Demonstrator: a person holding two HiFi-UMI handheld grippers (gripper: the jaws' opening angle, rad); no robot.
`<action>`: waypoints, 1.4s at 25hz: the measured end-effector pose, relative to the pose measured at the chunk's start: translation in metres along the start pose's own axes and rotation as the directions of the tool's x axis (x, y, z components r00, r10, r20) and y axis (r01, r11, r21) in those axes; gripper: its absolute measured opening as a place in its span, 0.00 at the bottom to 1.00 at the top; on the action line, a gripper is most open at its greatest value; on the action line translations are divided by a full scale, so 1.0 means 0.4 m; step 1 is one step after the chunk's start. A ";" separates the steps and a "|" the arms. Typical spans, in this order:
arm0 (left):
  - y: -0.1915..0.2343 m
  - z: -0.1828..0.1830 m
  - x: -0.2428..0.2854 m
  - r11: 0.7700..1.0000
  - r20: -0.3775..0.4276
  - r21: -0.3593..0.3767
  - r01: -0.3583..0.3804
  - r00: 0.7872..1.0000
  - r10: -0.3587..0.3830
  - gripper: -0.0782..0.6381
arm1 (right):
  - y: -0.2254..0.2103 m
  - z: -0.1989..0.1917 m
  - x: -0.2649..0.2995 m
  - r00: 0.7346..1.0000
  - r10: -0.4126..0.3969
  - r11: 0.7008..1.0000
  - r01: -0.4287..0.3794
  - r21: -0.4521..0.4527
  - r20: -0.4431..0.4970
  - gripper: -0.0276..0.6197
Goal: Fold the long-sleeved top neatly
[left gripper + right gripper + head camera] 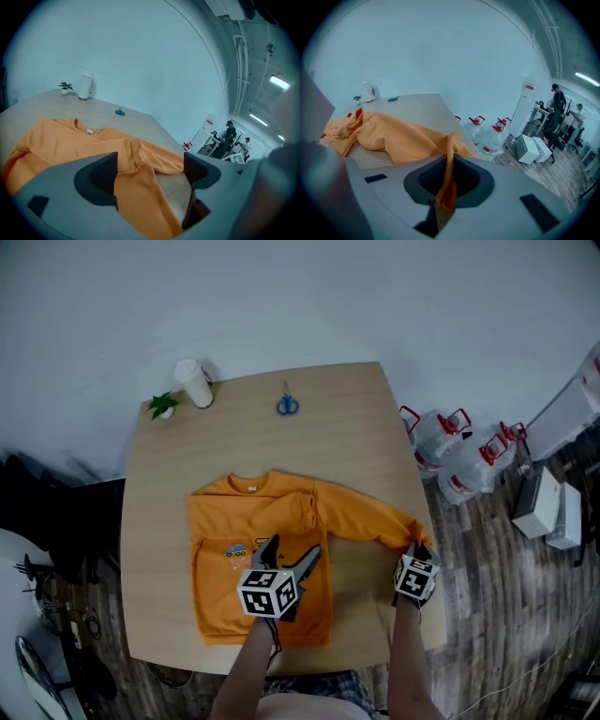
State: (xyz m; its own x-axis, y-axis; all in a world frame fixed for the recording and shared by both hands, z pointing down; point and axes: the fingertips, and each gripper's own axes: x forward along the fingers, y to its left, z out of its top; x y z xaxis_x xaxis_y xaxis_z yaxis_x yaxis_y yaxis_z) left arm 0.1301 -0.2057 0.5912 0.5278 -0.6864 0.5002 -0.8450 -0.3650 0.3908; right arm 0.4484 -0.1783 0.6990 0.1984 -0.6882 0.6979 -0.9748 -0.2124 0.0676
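Near the table's front edge: orange top lying front up.
Right gripper pinches its sleeve cuff at the right edge; left gripper hangs over the body, jaws spread wide.

Along the worktop's far edge — a small potted plant, a white jug, blue-handled scissors; red-handled water bottles on the floor beside.

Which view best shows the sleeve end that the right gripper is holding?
The right gripper view: the sleeve hangs pinched between the right gripper's shut jaws. The head view shows it stretched to that gripper, grip hidden. The left gripper view shows only its upper part.
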 end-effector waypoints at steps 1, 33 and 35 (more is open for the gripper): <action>0.001 -0.001 -0.002 1.000 0.000 -0.002 0.000 1.000 0.000 0.72 | -0.001 0.005 -0.004 1.000 0.008 1.000 -0.008 0.018 0.006 0.10; 0.277 0.061 -0.238 0.986 0.098 -0.092 -0.136 0.985 0.145 0.72 | 0.739 0.323 -0.299 0.818 0.531 0.840 -0.476 -0.259 0.221 0.10; 0.307 0.064 -0.259 0.984 0.099 -0.097 -0.148 0.983 0.158 0.72 | 0.800 0.324 -0.309 0.800 0.561 0.821 -0.503 -0.270 0.212 0.10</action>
State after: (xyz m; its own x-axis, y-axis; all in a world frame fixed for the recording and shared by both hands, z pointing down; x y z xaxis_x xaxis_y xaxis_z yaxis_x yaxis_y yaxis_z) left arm -0.0304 -0.1955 0.5678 0.3769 -0.7941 0.4769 -0.9016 -0.1965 0.3853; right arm 0.1252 -0.2510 0.5419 -0.3660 -0.8173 0.4451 -0.9275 0.3592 -0.1031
